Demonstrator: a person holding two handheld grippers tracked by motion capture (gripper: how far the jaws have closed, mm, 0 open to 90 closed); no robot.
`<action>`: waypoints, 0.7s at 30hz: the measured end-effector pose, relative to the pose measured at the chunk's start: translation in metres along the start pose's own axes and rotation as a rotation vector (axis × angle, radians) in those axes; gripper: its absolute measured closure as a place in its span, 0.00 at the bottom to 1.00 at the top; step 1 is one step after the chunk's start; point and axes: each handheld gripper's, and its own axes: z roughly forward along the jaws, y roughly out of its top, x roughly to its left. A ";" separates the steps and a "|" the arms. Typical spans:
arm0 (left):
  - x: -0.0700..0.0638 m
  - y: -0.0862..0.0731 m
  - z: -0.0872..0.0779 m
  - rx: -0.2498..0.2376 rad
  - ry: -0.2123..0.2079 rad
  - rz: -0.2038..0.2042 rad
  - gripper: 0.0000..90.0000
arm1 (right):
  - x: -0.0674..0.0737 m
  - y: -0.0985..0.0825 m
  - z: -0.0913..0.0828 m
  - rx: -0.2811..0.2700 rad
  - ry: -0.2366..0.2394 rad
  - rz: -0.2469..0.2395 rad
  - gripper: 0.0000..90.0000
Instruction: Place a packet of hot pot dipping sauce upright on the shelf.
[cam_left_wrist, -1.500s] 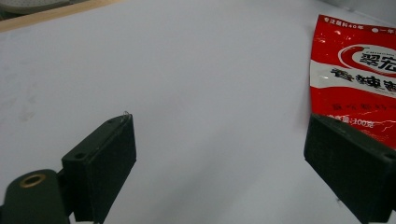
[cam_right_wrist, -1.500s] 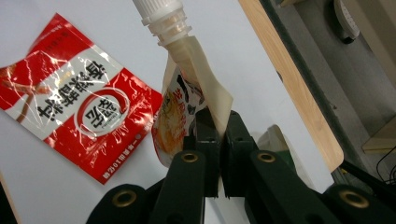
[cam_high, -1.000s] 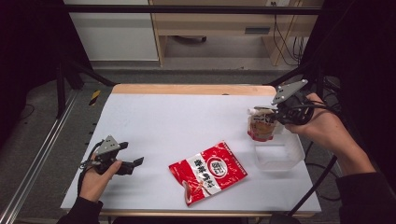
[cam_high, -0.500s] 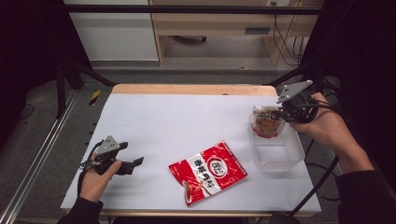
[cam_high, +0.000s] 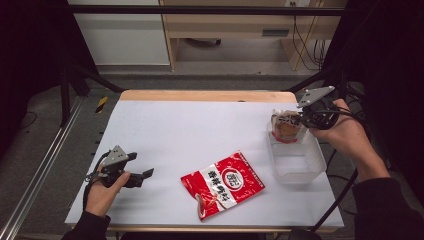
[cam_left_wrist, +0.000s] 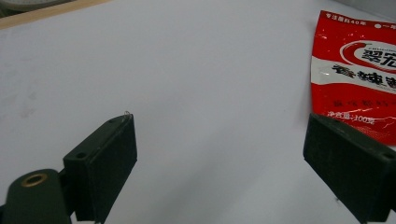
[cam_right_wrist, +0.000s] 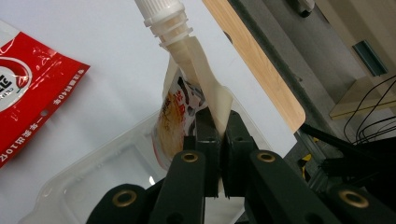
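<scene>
The white rectangular table top (cam_high: 200, 130) is evenly and brightly lit from above, while the surroundings on both sides of the high view fall into near-black. Shadows on the table are soft and short. The high view is soft, with coarse detail. The glossy red plastic snack bag with white lettering (cam_high: 222, 184) carries small white glare spots, clearer in the left gripper view (cam_left_wrist: 357, 70), where its print is fairly sharp. In the right gripper view the pale spouted pouch with a white screw cap (cam_right_wrist: 187, 93) is slightly blurred, the background hazier.
</scene>
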 end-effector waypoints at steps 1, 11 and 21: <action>0.000 0.000 0.000 0.000 0.000 0.000 0.11 | 0.000 -0.001 0.001 0.001 0.003 0.002 0.97; -0.001 0.000 0.001 0.004 0.000 0.008 0.11 | -0.004 -0.005 0.017 -0.009 -0.015 0.013 0.97; 0.000 0.000 -0.001 0.004 0.005 0.006 0.11 | 0.000 -0.010 0.015 -0.040 0.006 0.003 0.97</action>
